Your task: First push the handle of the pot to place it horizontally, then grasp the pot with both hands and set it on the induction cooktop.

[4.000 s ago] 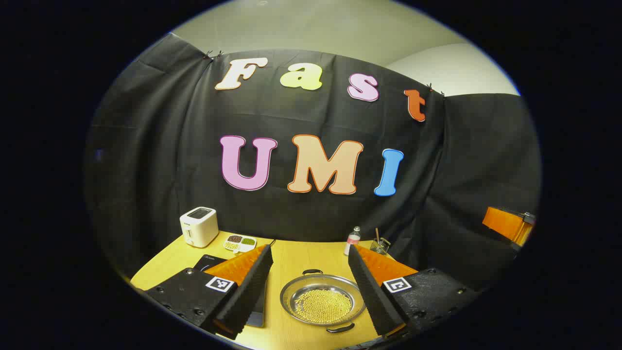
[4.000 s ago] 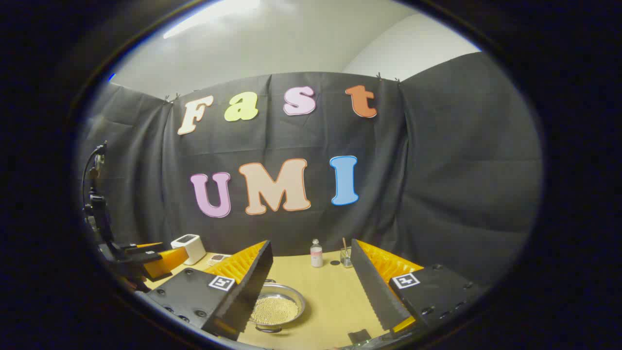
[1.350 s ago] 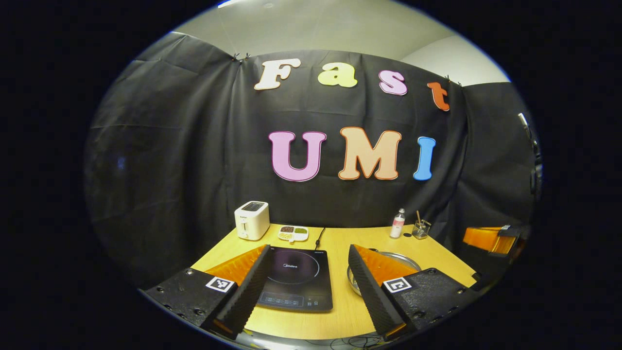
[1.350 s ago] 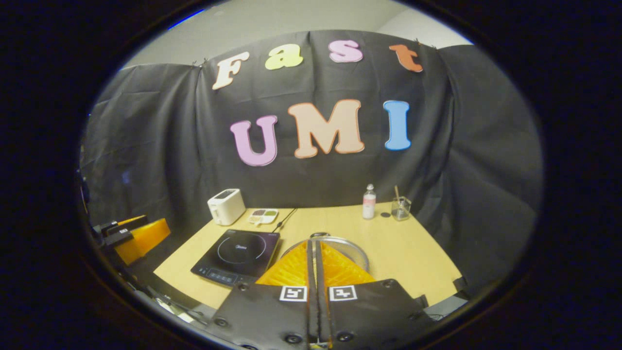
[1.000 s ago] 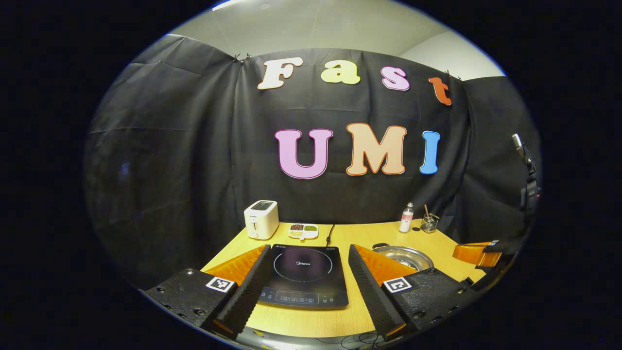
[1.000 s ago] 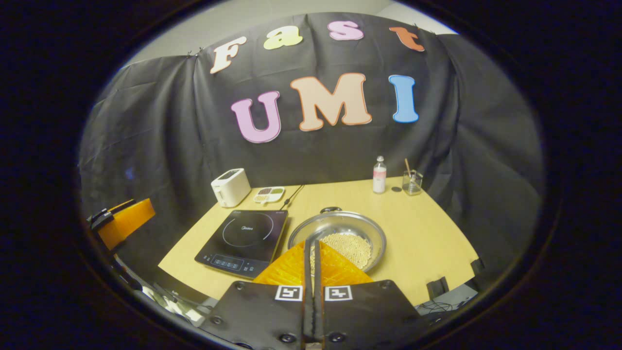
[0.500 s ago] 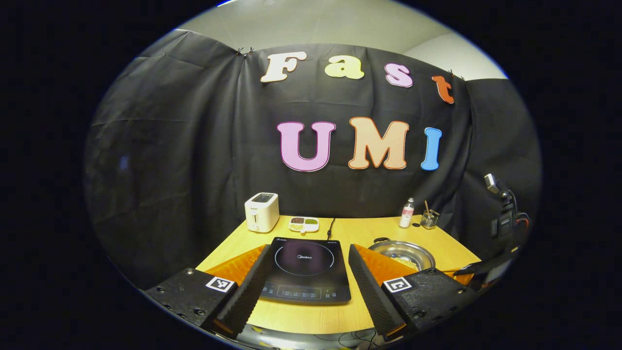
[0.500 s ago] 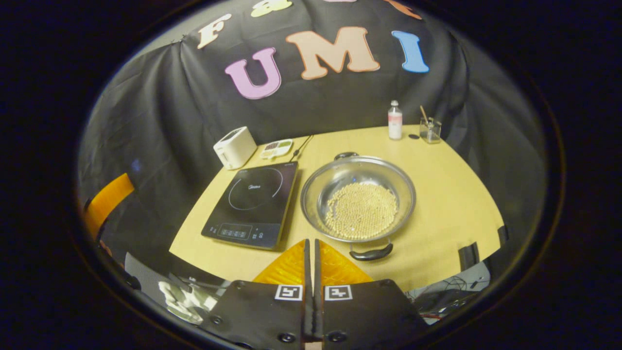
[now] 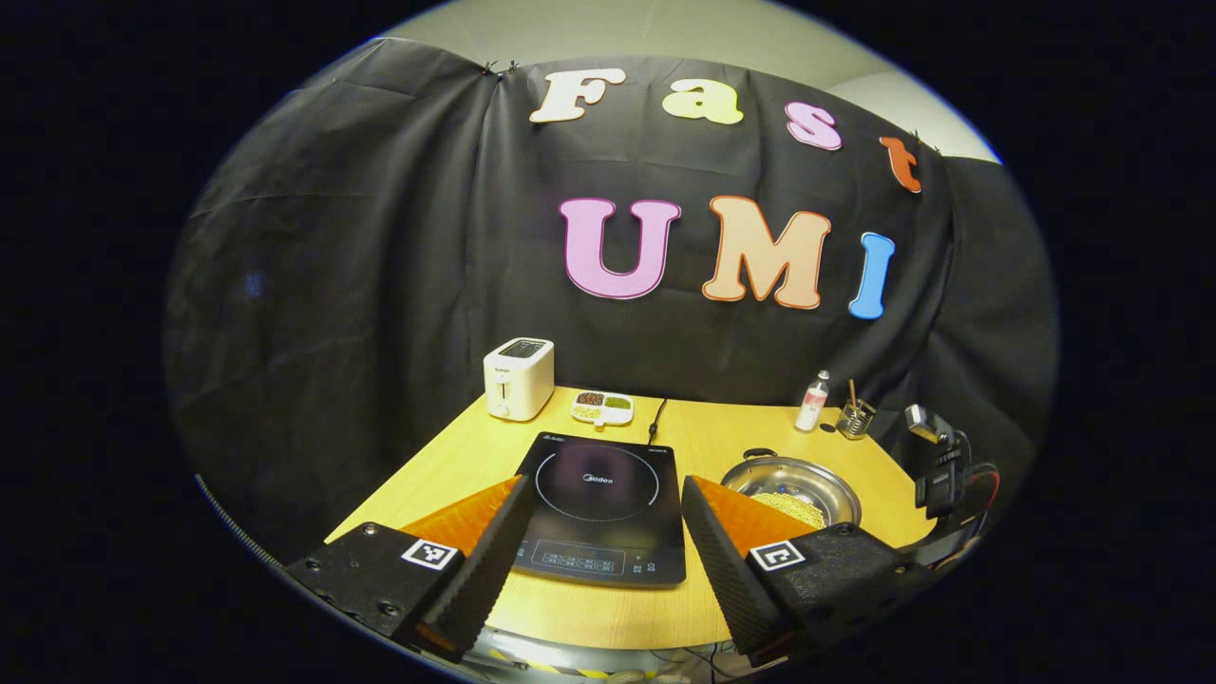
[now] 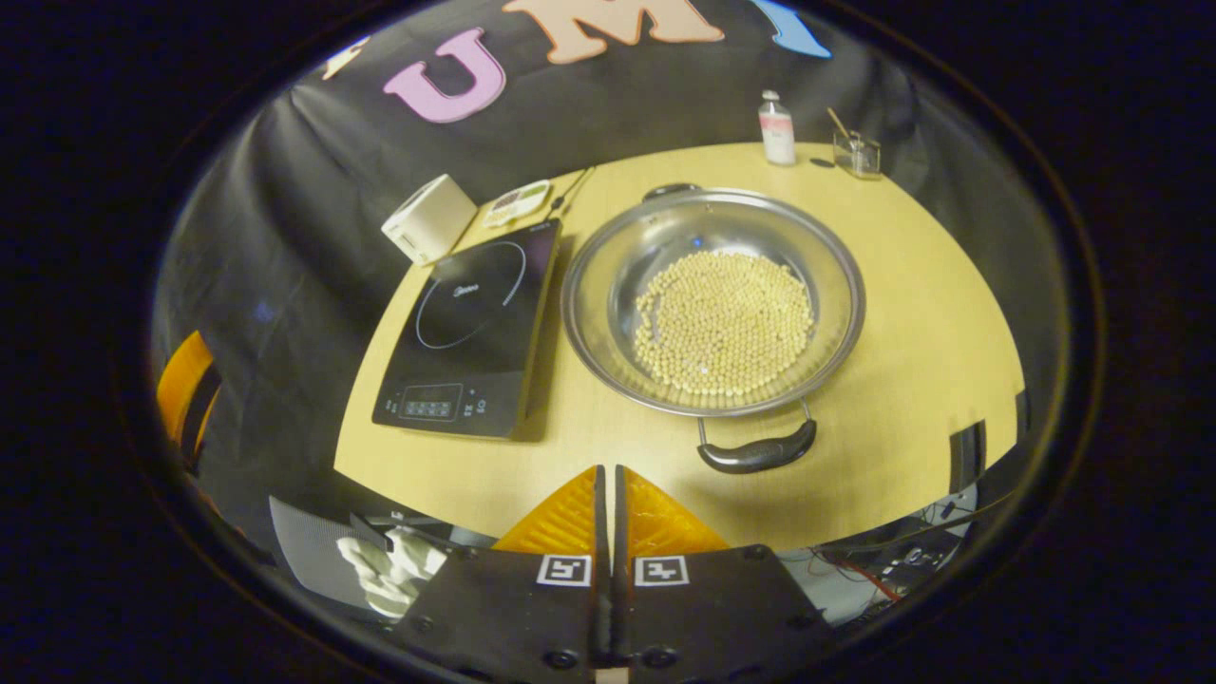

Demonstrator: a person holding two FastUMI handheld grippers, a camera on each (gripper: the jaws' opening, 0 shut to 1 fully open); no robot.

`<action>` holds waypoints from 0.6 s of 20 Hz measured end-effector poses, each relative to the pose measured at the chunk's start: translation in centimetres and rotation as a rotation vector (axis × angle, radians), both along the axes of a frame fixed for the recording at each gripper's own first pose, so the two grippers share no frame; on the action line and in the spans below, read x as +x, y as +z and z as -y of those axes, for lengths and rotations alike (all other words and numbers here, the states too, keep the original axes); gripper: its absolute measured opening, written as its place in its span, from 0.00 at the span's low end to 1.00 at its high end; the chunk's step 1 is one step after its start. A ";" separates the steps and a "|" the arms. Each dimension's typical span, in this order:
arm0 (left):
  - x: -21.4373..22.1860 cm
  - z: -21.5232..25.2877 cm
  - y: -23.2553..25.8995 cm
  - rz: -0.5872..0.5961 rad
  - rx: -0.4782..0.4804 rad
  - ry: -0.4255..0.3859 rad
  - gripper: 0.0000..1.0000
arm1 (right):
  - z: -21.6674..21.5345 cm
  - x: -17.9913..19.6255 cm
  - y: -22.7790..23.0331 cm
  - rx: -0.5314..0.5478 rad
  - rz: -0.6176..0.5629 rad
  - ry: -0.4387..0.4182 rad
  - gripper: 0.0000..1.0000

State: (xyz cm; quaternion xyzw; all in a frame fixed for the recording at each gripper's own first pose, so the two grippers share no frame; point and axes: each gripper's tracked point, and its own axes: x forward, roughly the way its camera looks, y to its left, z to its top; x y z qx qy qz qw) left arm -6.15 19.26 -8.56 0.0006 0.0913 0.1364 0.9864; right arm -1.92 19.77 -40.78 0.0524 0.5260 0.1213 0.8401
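Note:
A steel pot [image 10: 712, 299] holding pale beans sits on the wooden table [image 10: 921, 285], right of the black induction cooktop [image 10: 465, 332]. One black handle [image 10: 757, 454] points at the table's front edge and the other handle [image 10: 670, 190] points at the back. My right gripper [image 10: 606, 470] is shut on nothing, above the front edge, left of the near handle and apart from it. My left gripper [image 9: 603, 484] stands open, with the cooktop [image 9: 598, 503] between its fingers farther off. The pot [image 9: 793, 480] is partly hidden behind its right finger.
A white toaster [image 10: 427, 218], a divided dish of beans [image 10: 518, 201], a small bottle [image 10: 777, 116] and a glass with a stick [image 10: 857, 152] stand along the back of the table. The cooktop's cord [image 9: 657, 418] runs toward the wall. The other gripper [image 9: 940, 465] shows at far right.
My right gripper has shut, then risen and tilted down over the table's front edge, bringing the pot closer. The left gripper has swung left from the pot to face the cooktop.

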 end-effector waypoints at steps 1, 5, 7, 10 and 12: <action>0.6 0.1 0.2 0.001 0.001 0.010 0.96 | 0.1 0.3 -0.8 0.002 -0.028 0.003 0.03; 3.8 0.5 0.8 0.003 -0.012 0.060 0.96 | 0.8 1.0 -3.1 -0.003 -0.133 0.031 0.03; 5.1 0.9 1.0 -0.003 -0.018 0.083 0.96 | 1.3 1.2 -3.6 -0.006 -0.172 0.045 0.03; 7.0 1.6 1.2 -0.008 -0.013 0.105 0.96 | 1.8 1.7 -4.1 0.019 -0.239 0.040 0.00; 7.9 2.0 1.1 -0.011 -0.005 0.114 0.96 | 2.4 2.3 -4.4 0.023 -0.270 0.044 0.00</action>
